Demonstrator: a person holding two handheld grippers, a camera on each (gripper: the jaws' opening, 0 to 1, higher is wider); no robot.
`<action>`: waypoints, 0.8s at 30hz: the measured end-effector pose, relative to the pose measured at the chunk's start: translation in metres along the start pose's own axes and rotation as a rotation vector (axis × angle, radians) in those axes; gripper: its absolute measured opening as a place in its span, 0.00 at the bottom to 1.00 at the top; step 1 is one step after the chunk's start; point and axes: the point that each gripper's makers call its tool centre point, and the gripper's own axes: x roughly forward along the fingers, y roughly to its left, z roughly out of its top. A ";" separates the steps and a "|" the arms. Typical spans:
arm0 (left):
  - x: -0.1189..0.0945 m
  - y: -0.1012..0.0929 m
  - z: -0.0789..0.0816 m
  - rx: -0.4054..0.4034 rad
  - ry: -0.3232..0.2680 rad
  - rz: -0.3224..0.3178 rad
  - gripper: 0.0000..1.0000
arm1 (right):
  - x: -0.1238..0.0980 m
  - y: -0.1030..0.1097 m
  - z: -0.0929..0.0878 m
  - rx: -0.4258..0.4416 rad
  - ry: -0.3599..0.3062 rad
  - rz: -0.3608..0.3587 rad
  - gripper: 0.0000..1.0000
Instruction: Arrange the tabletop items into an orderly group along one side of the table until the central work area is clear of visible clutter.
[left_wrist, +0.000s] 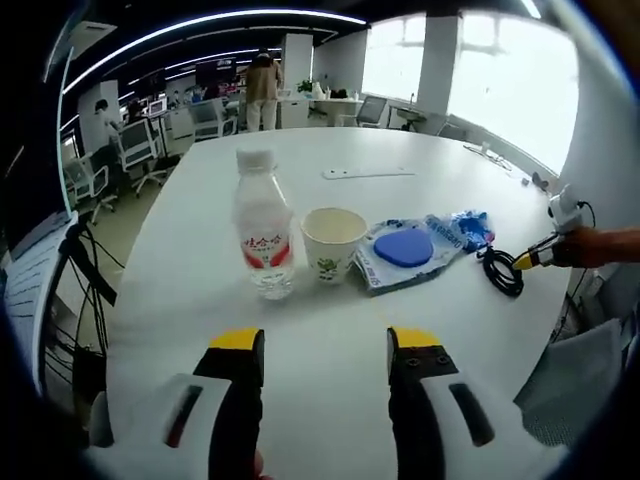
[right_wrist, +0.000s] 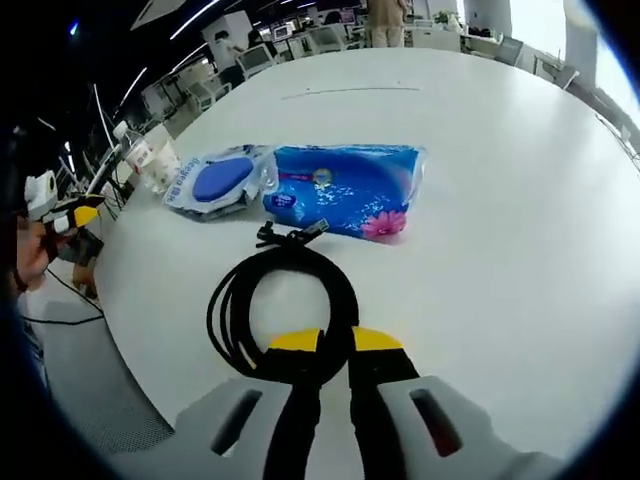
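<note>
In the left gripper view a clear water bottle (left_wrist: 263, 240) with a red label stands upright beside a paper cup (left_wrist: 333, 243). Right of them lie a wipes pack with a blue lid (left_wrist: 405, 250), a blue tissue pack (left_wrist: 465, 228) and a black coiled cable (left_wrist: 500, 272). My left gripper (left_wrist: 325, 345) hovers open just short of the bottle and cup. In the right gripper view my right gripper (right_wrist: 335, 342) is shut on the near edge of the cable coil (right_wrist: 250, 300). The tissue pack (right_wrist: 345, 188) and wipes pack (right_wrist: 220, 180) lie beyond it.
The round white table (left_wrist: 400, 330) has a flat white strip (left_wrist: 367, 173) lying at its far side. Office chairs (left_wrist: 135, 150), desks and standing people are beyond the table. The table edge (right_wrist: 130, 330) runs close to the left of the cable.
</note>
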 end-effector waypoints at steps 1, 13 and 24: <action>0.000 0.000 0.000 0.000 0.000 -0.001 0.49 | 0.000 0.001 0.000 0.002 -0.003 0.002 0.05; -0.003 0.002 -0.003 -0.013 -0.004 -0.001 0.48 | 0.005 0.020 0.010 0.075 -0.041 0.019 0.02; -0.008 0.005 -0.006 -0.025 -0.005 0.000 0.48 | 0.018 0.037 0.027 0.105 -0.061 0.025 0.01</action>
